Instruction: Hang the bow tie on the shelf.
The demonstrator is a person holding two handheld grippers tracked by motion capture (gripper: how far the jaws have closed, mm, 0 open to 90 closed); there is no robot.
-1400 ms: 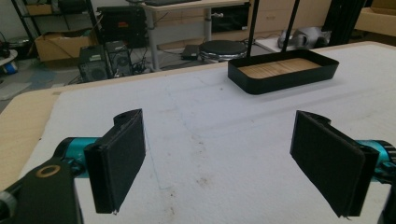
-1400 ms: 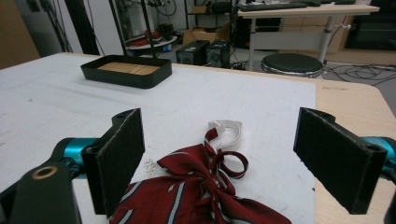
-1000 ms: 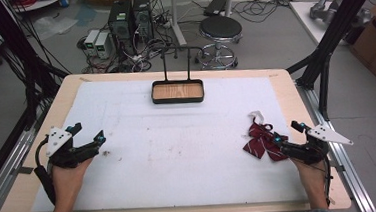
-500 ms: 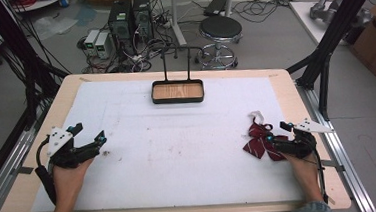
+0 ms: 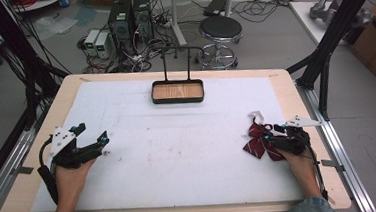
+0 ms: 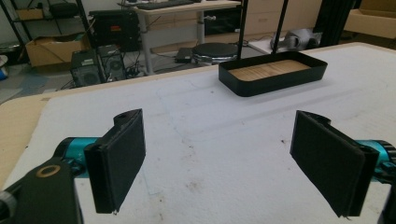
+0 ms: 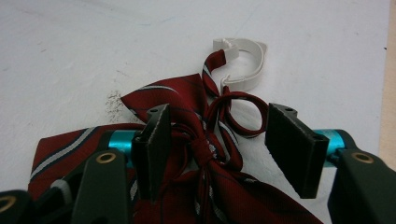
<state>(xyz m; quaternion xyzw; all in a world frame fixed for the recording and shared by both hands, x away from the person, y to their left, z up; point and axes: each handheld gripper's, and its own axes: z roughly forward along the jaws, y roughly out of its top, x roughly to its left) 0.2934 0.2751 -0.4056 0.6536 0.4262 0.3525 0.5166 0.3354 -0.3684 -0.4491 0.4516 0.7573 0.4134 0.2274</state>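
A dark red striped bow tie [image 5: 256, 142] [image 7: 187, 100] lies on the white mat [image 5: 179, 151] at the right, its white plastic clip [image 5: 255, 115] [image 7: 247, 60] on the far side. My right gripper [image 5: 271, 138] [image 7: 219, 115] sits low over the tie, and its jaws have just been closing. They straddle the knot and a loop: the left pad touches fabric, the right one still stands off it. My left gripper [image 5: 91, 134] [image 6: 219, 135] rests over the mat at the left, open, nothing between its pads.
A black tray [image 5: 178, 100] [image 6: 275, 84] with a wooden floor stands at the table's far middle, a thin black bar frame [image 5: 174, 49] rising behind it. A stool [image 5: 219, 28] and computer boxes stand on the floor beyond the table.
The right gripper has slid left and down onto the bow tie, and its jaws have narrowed around the knot. The left hand has kept still.
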